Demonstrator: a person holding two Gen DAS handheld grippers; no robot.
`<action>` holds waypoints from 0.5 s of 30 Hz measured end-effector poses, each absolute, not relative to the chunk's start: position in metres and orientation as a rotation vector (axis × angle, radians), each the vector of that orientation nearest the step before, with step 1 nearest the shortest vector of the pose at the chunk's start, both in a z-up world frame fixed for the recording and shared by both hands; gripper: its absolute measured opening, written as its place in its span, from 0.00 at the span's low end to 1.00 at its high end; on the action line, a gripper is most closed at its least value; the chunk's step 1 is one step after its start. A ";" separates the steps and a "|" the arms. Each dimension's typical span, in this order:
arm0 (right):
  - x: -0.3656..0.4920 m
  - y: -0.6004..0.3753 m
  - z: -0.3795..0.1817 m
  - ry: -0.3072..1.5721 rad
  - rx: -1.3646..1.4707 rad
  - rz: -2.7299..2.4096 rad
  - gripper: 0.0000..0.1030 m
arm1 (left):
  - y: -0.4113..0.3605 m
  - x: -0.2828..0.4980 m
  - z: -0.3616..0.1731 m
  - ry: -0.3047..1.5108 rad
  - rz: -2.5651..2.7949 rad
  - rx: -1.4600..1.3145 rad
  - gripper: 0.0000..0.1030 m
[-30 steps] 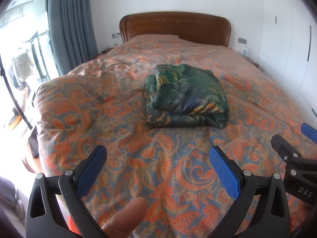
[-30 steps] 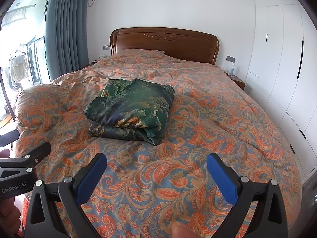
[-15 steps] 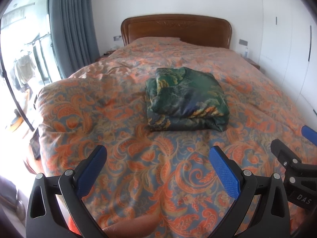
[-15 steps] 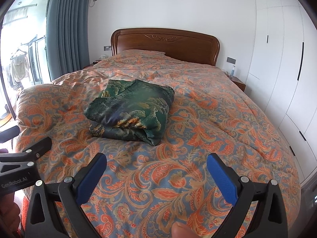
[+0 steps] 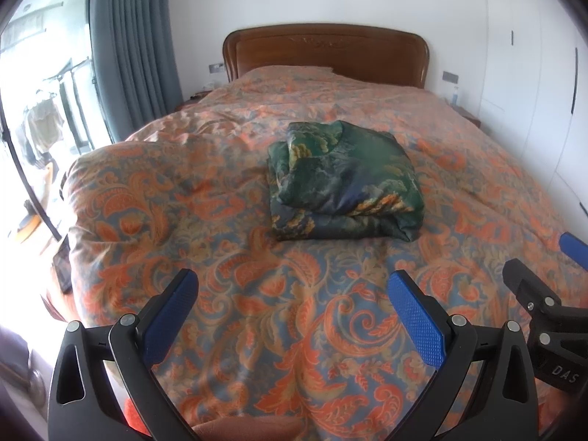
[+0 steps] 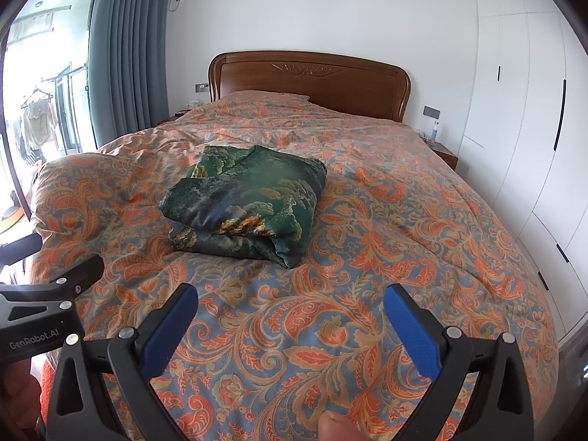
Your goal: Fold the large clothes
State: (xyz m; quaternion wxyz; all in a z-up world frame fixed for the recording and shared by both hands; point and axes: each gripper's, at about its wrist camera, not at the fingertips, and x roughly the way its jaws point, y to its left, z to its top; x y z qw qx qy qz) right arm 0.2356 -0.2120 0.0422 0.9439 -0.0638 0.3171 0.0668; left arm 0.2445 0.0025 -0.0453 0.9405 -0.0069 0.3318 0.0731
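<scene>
A dark green patterned garment (image 5: 345,183) lies folded into a thick square bundle in the middle of the bed; it also shows in the right wrist view (image 6: 246,202). My left gripper (image 5: 294,294) is open and empty, held above the foot of the bed well short of the bundle. My right gripper (image 6: 290,308) is open and empty too, beside the left one. The right gripper's side shows at the right edge of the left wrist view (image 5: 544,305). The left gripper's body shows at the left edge of the right wrist view (image 6: 47,305).
The bed is covered by an orange and blue paisley quilt (image 5: 228,257) with a wooden headboard (image 6: 308,81) at the far end. Grey curtain (image 6: 125,55) and a bright window stand left. White wardrobe doors (image 6: 529,128) and a nightstand (image 6: 444,154) stand right.
Both grippers have drifted slightly, so the bed and bundle sit a little differently in view. The bundle has not moved and both grippers stay open.
</scene>
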 end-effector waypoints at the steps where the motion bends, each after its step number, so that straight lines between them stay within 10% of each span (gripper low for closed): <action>1: 0.235 -0.212 0.042 0.644 -0.129 0.137 1.00 | 0.003 0.244 -0.046 0.675 0.150 -0.012 1.00; 15: 0.236 -0.217 0.042 0.652 -0.121 0.133 1.00 | 0.002 0.246 -0.048 0.687 0.141 -0.018 1.00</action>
